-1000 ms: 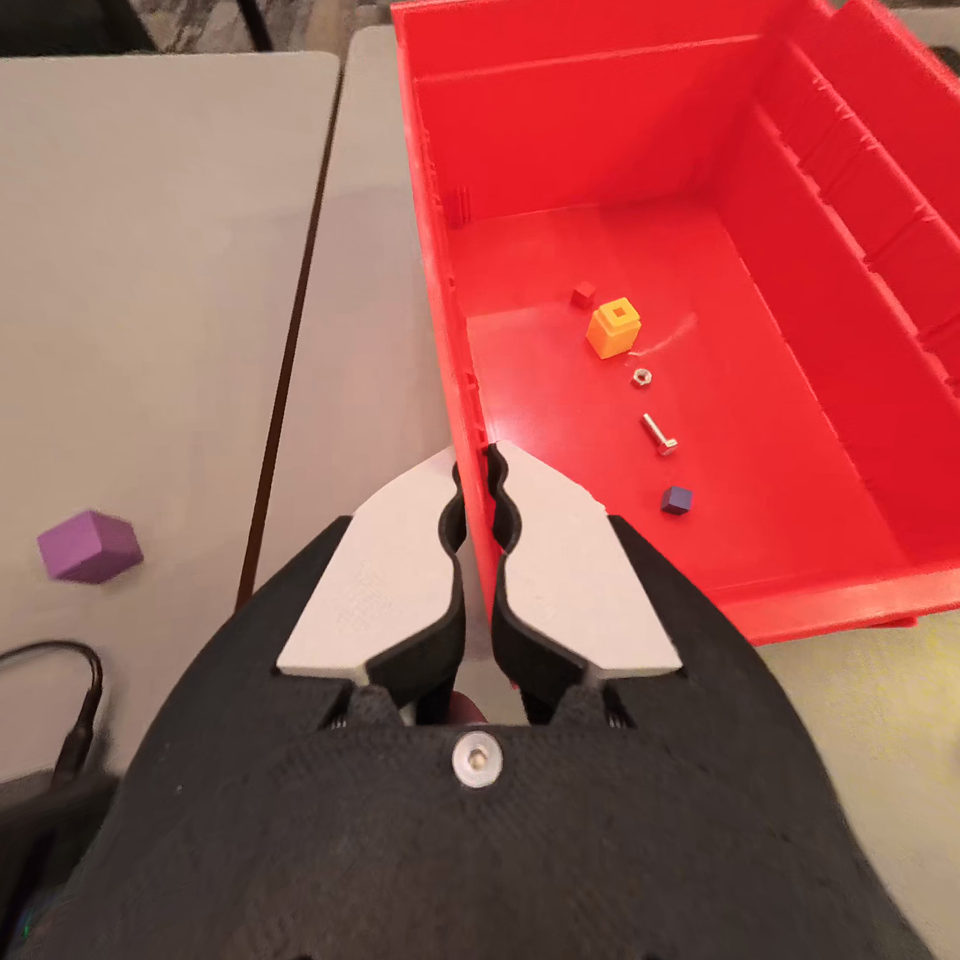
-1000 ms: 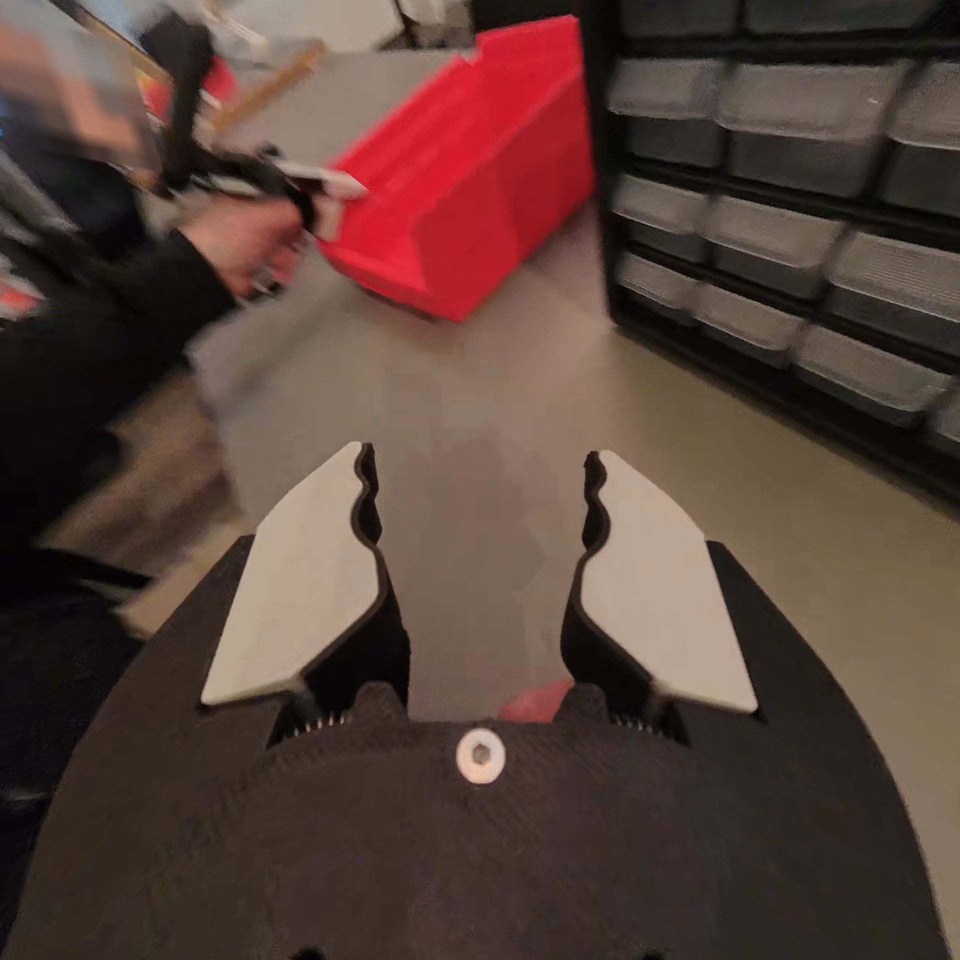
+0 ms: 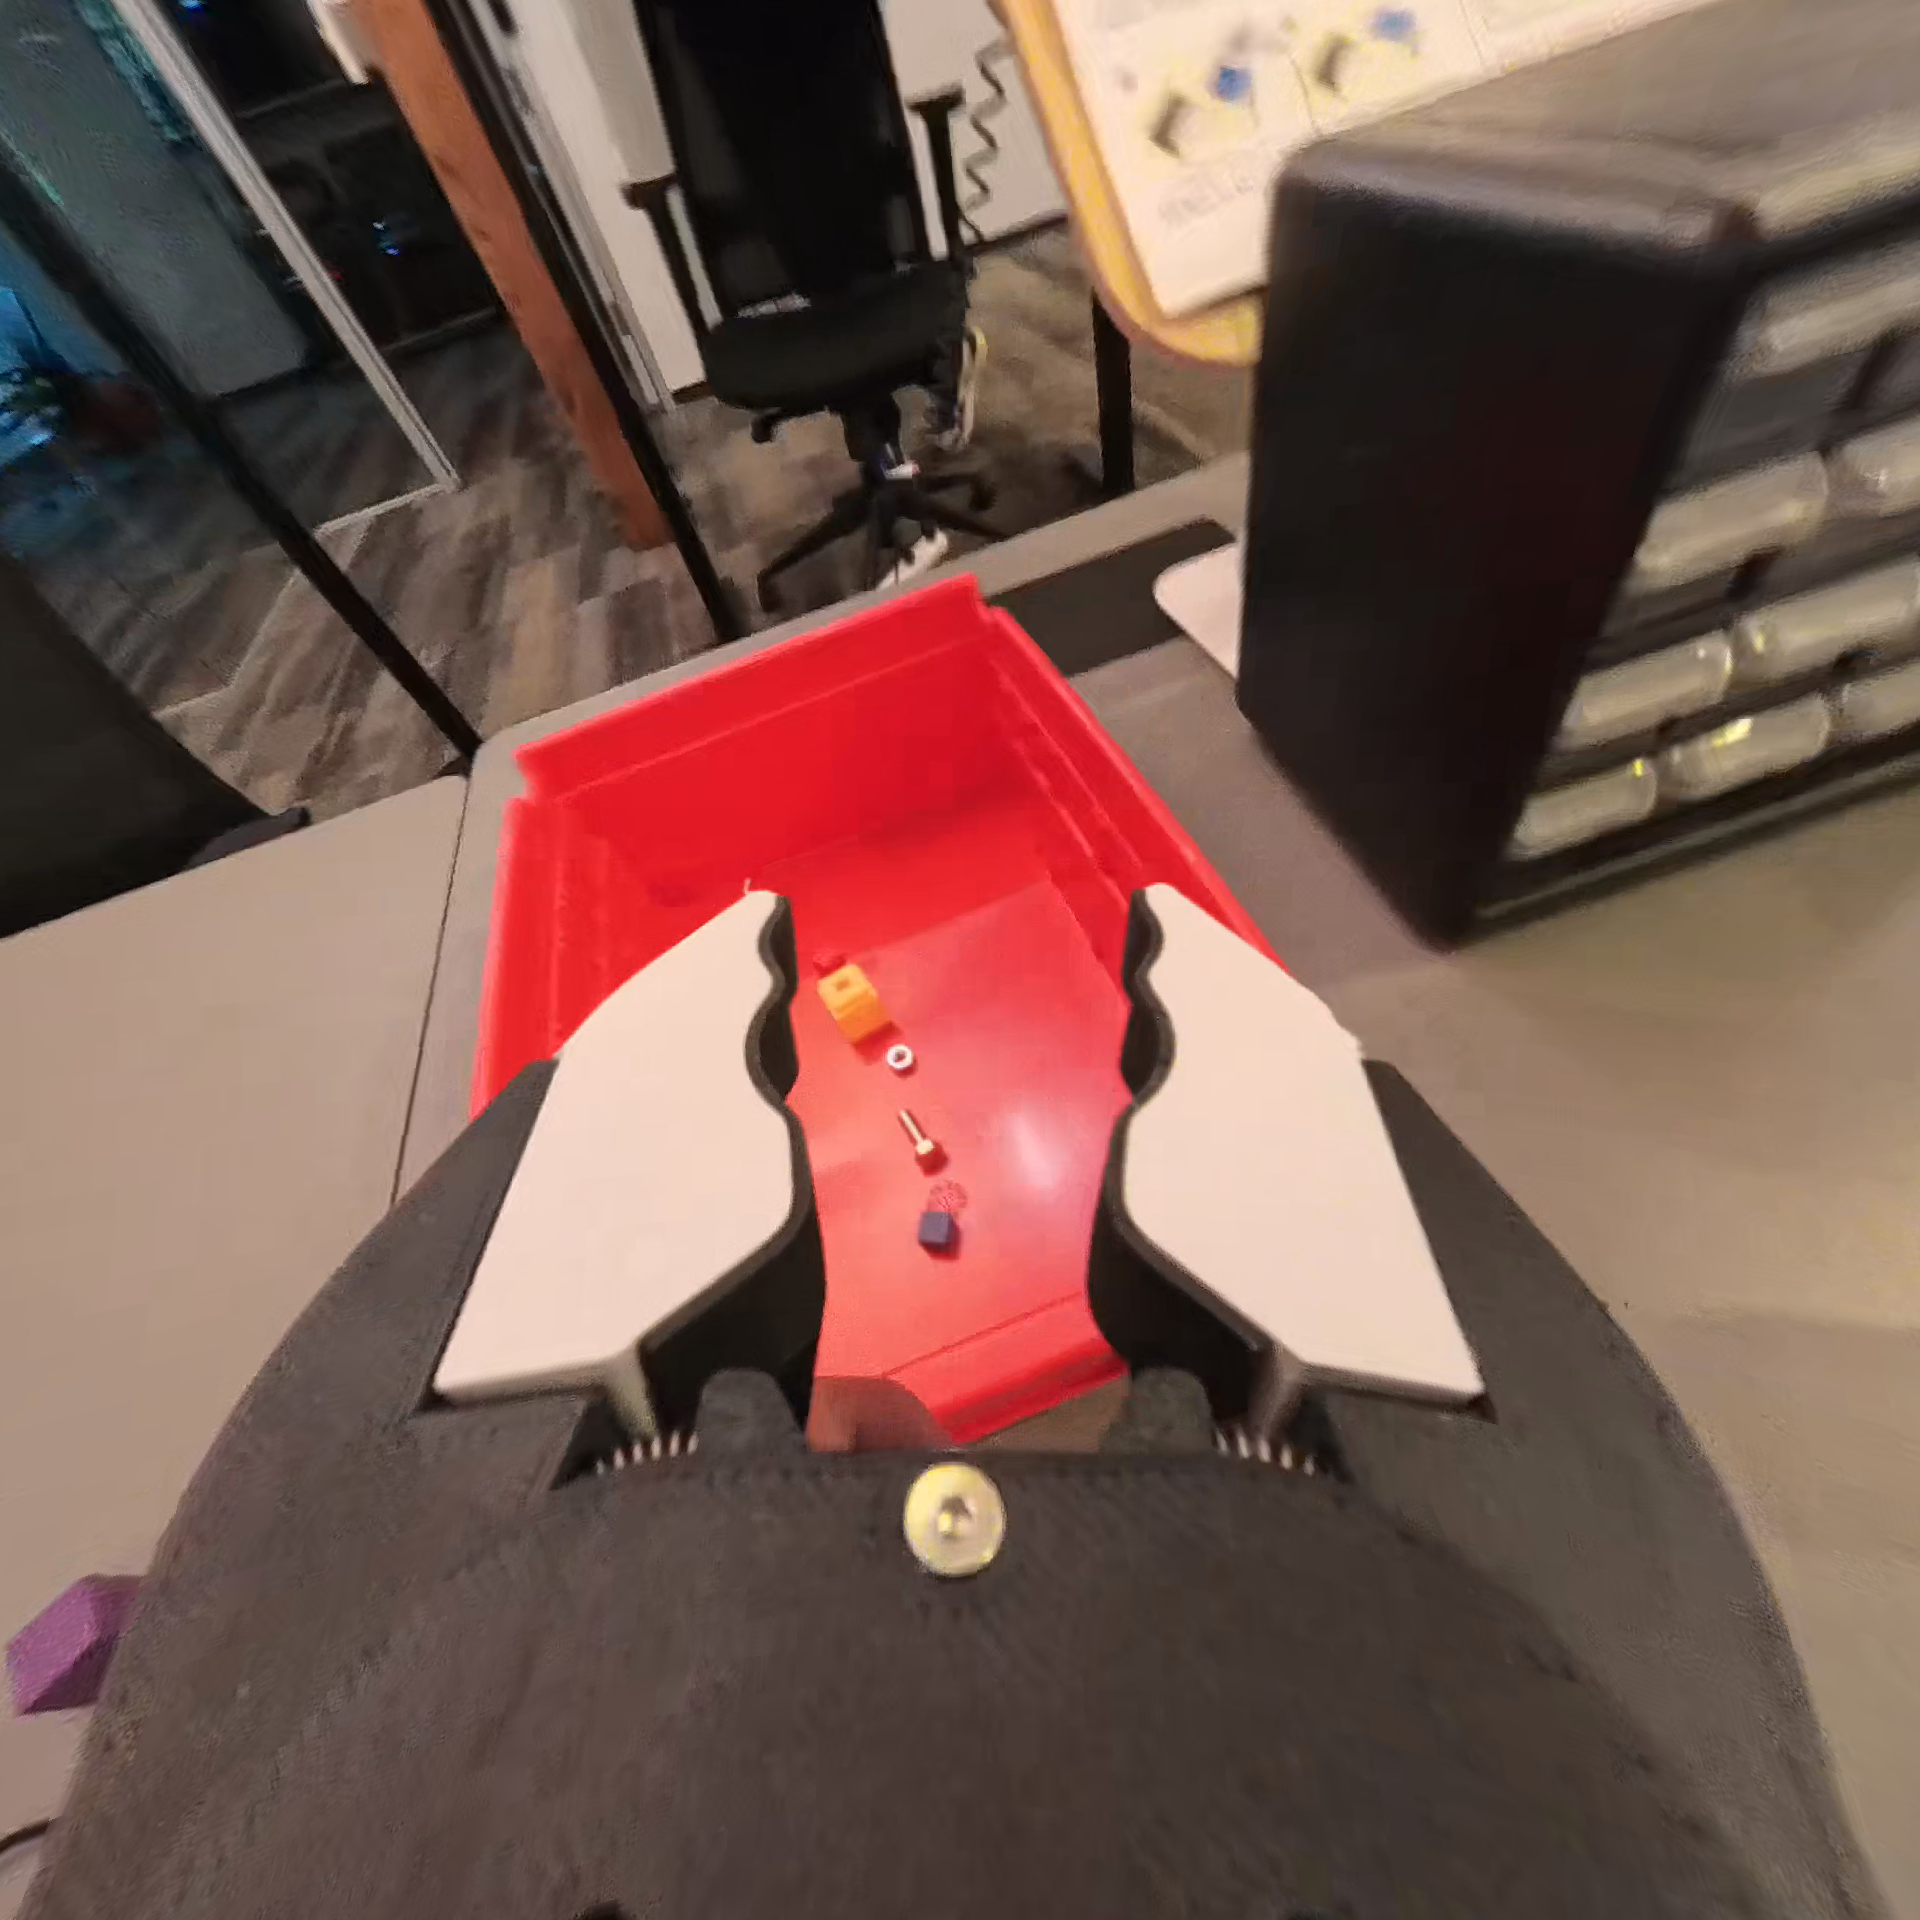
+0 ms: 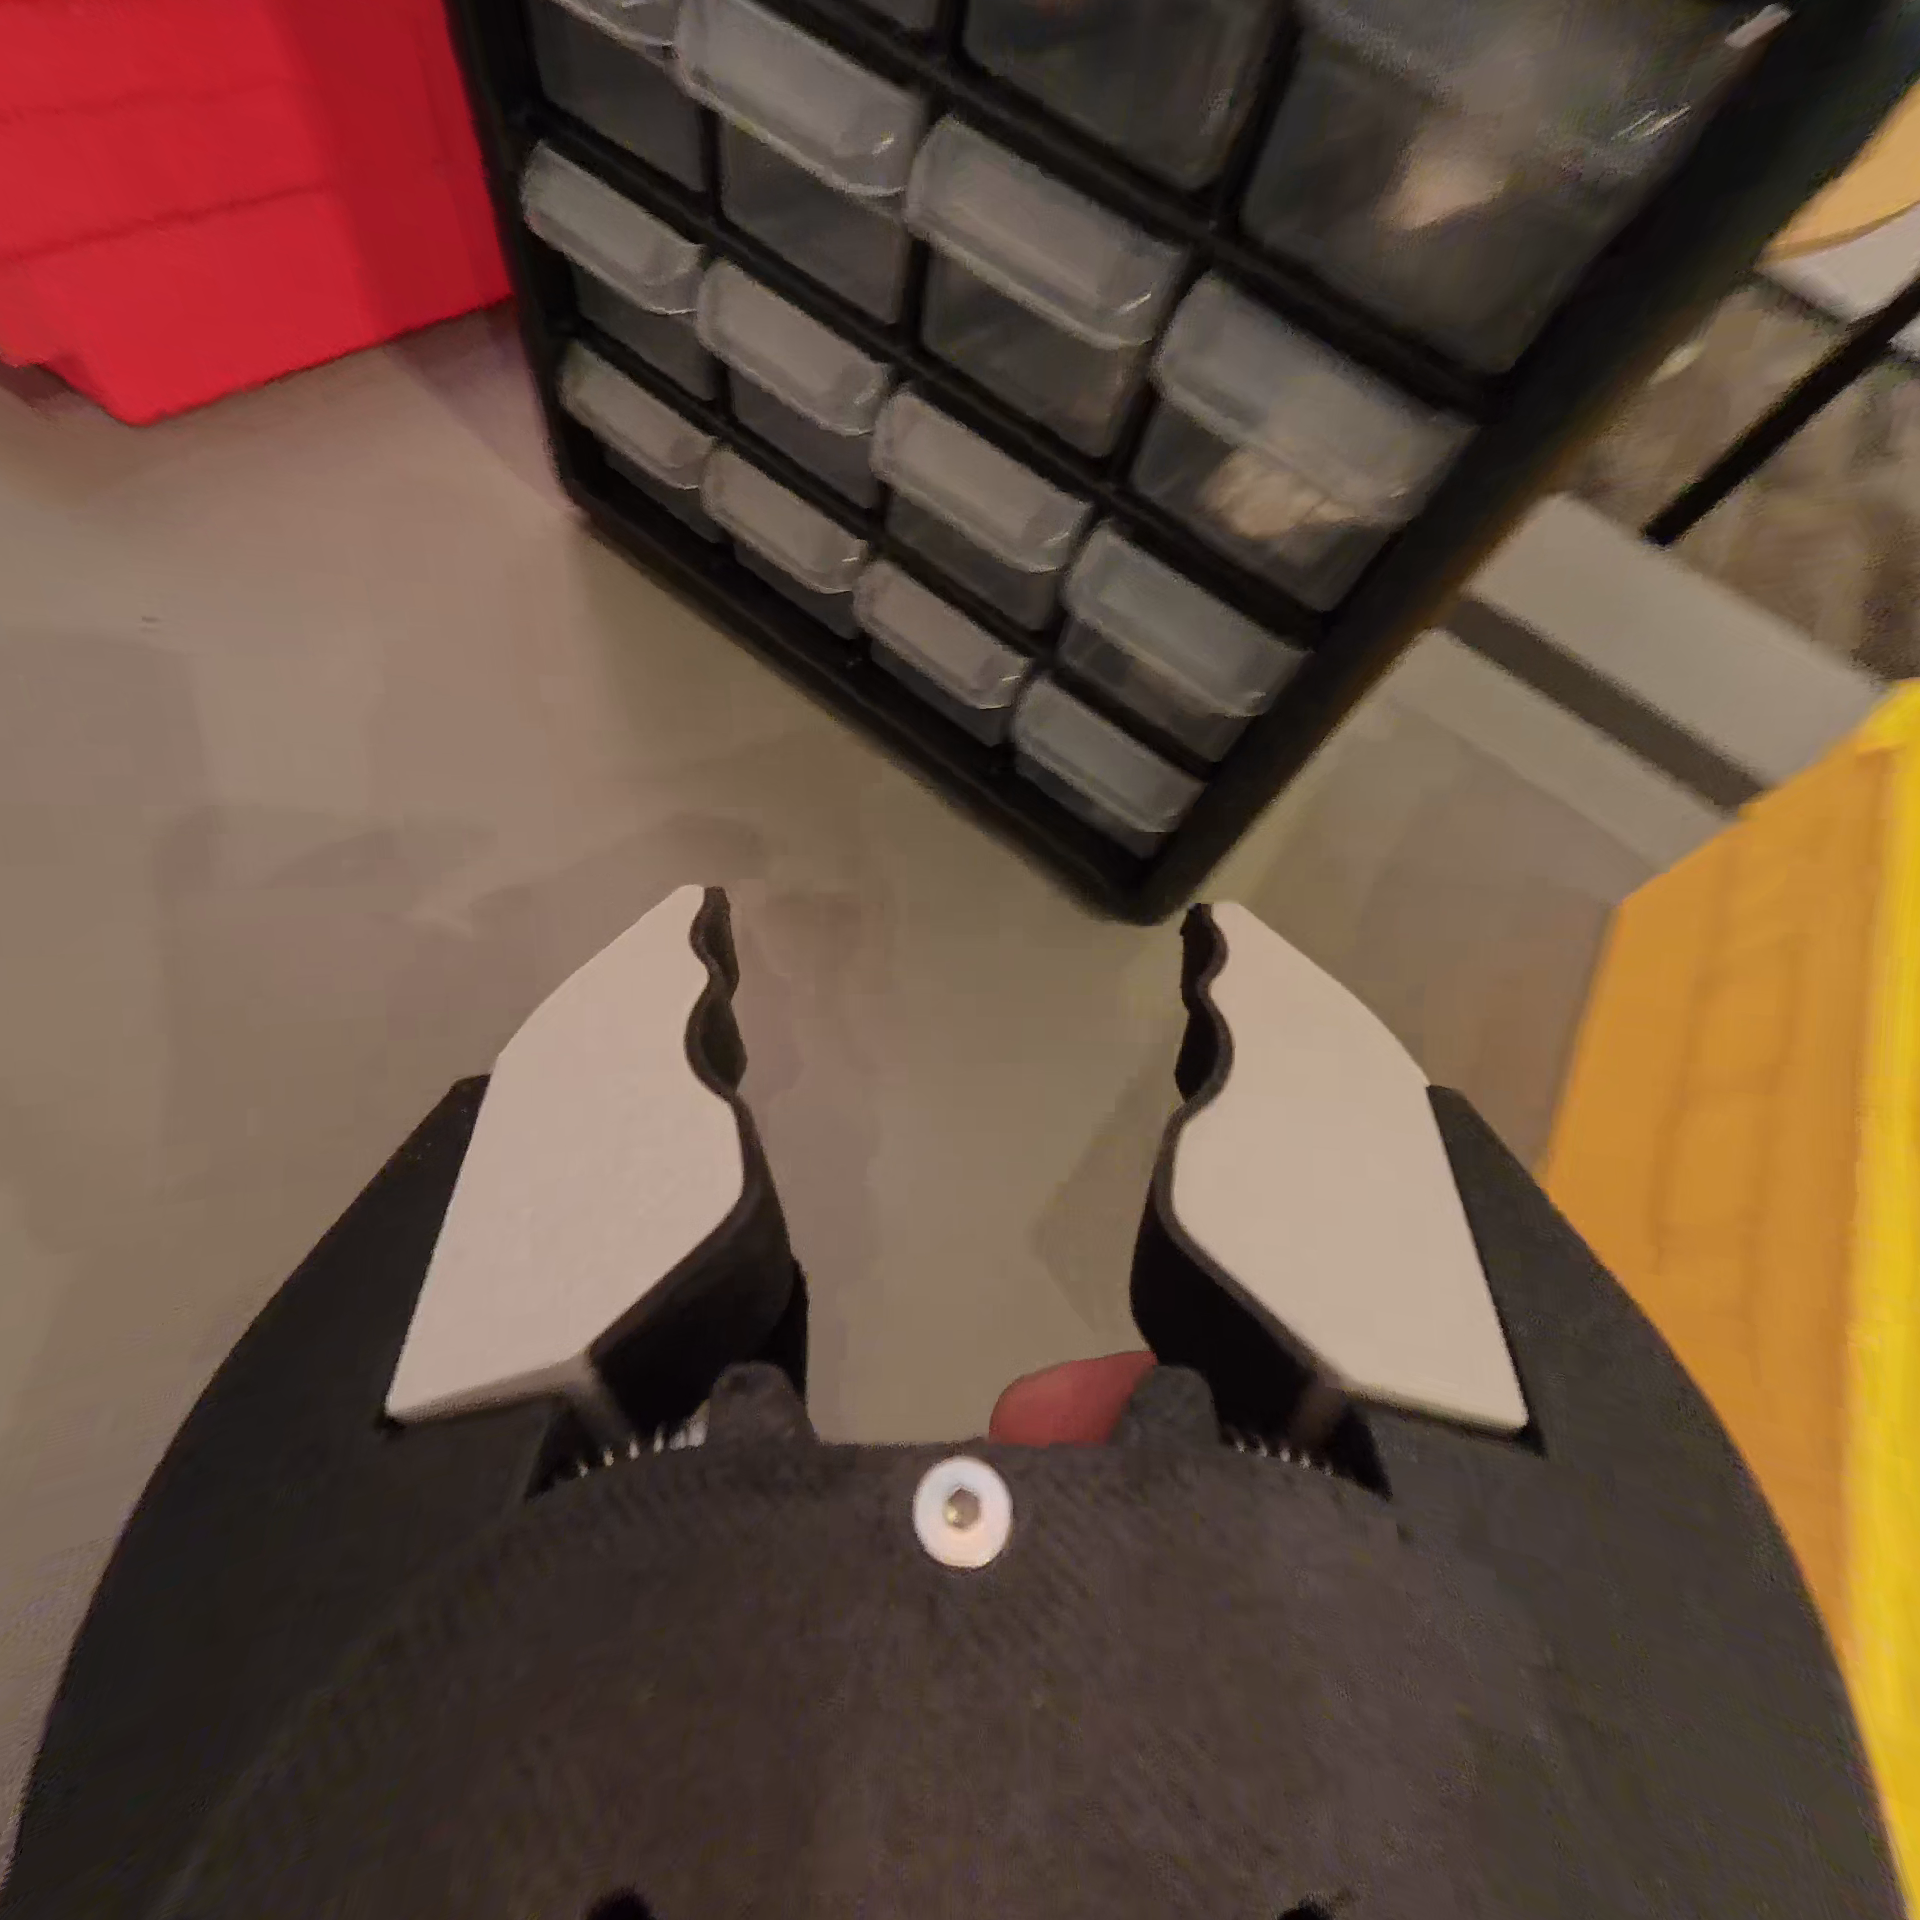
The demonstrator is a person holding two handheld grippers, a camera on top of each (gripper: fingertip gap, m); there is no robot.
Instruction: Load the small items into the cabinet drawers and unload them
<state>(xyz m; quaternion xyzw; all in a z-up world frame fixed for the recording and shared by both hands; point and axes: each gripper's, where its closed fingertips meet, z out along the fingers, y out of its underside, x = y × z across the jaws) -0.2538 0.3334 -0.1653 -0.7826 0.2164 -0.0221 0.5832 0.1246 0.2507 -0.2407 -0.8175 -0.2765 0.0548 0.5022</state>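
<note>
Change: your left gripper (image 3: 956, 914) has swung from the red bin's (image 3: 540, 935) side wall to above its floor, fingers spread from nearly shut to wide, holding nothing; your right gripper (image 4: 956, 904) now faces the drawer cabinet (image 4: 935, 436), fingers apart and empty.
Items: orange cube (image 3: 852, 1000), nut (image 3: 900, 1058), bolt (image 3: 918, 1136) and blue cube (image 3: 936, 1230) lie on the bin floor.
Handling: all look light and rigid; the metal bolt likely slips, so pinch across its shaft. Cubes: take flat opposite faces.
Stray: purple block (image 3: 62, 1652) on the surface.
</note>
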